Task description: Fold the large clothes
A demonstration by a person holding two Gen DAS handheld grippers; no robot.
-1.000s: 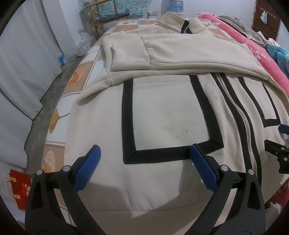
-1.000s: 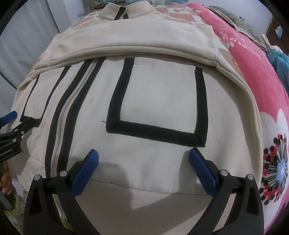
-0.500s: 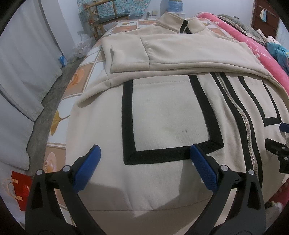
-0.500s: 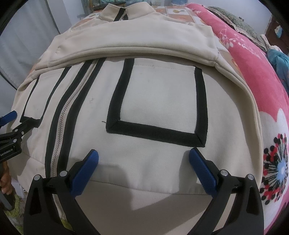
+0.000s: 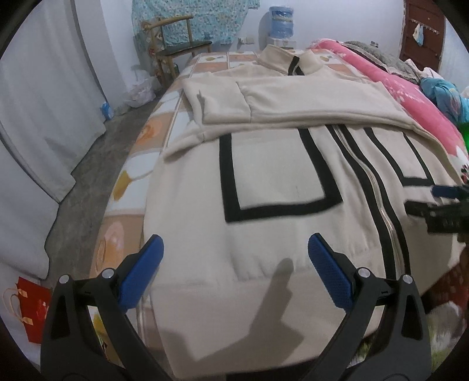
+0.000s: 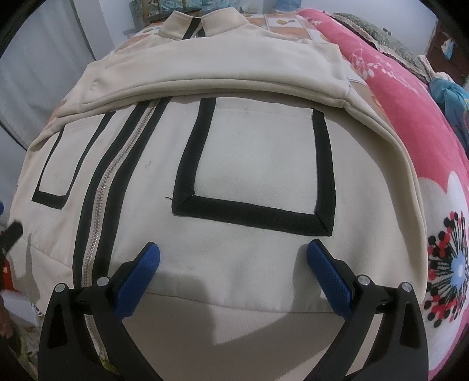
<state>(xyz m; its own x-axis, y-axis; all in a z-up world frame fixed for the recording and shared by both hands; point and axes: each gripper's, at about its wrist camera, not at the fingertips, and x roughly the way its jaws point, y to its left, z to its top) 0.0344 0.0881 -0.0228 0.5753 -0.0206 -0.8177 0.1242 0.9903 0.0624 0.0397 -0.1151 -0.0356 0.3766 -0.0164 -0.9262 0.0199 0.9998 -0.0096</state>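
Both tools, left [image 5: 234,269] and right [image 6: 233,269], gape empty over jacket [image 6: 249,164] hem at bed's near edge; uneven grabs could skew fold, spill sleeves.

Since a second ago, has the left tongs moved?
Yes. The left tongs pulled back toward the hem: the black-trimmed pocket on the jacket now sits farther beyond its tips.

This is a bedroom in a home: a bed w/ orange-and-white patterned sheet [image 5: 152,129] and pink flowered blanket [image 5: 410,96], a wooden chair [image 5: 178,49] near the wall, a blue water-dispenser bottle [image 5: 281,19], white curtains [image 5: 44,96], a dark wooden door w/ hooks [image 5: 422,32], and a red paper bag [image 5: 32,310] on the grey floor.
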